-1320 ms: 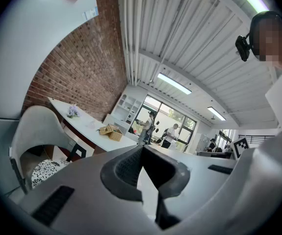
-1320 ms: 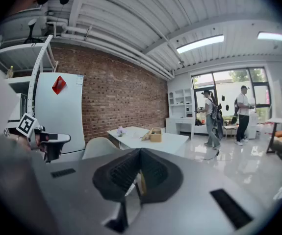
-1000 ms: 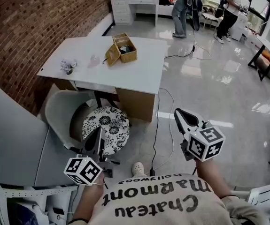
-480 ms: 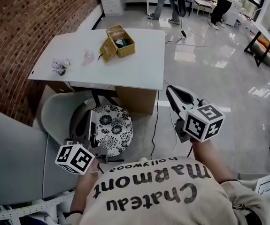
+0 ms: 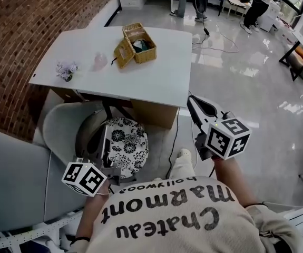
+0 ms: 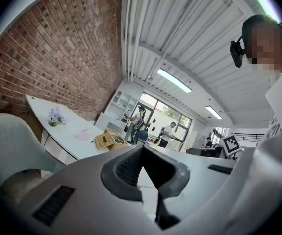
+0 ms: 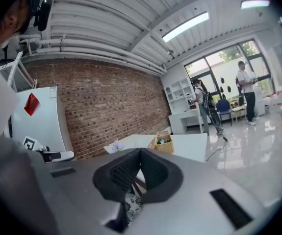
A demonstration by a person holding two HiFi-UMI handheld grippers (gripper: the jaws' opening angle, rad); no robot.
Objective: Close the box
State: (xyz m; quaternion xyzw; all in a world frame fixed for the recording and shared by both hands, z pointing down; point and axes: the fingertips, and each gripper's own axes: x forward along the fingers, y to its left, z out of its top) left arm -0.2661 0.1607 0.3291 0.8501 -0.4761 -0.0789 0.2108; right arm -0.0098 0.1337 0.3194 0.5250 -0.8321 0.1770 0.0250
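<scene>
An open wicker box (image 5: pixel 139 44) stands at the far side of a white table (image 5: pixel 114 78), its lid (image 5: pixel 123 53) hanging open at the left side. It shows small and far in the left gripper view (image 6: pixel 109 139) and the right gripper view (image 7: pixel 163 143). My left gripper (image 5: pixel 104 139) is held low over the chair, well short of the table, its jaws shut and empty (image 6: pixel 141 149). My right gripper (image 5: pixel 191 101) is at the table's near right corner, also shut with nothing in it (image 7: pixel 140 152).
A white chair with a patterned cushion (image 5: pixel 120 144) stands between me and the table. A small flower bunch (image 5: pixel 66 70) and a pink object (image 5: pixel 99 62) lie on the table's left part. Brick wall (image 5: pixel 30 25) at left; people (image 5: pixel 259 4) stand far back; a cable (image 5: pixel 173 141) runs along the floor.
The table and box have come nearer in every view. Both grippers have been carried forward toward the table, jaws unchanged.
</scene>
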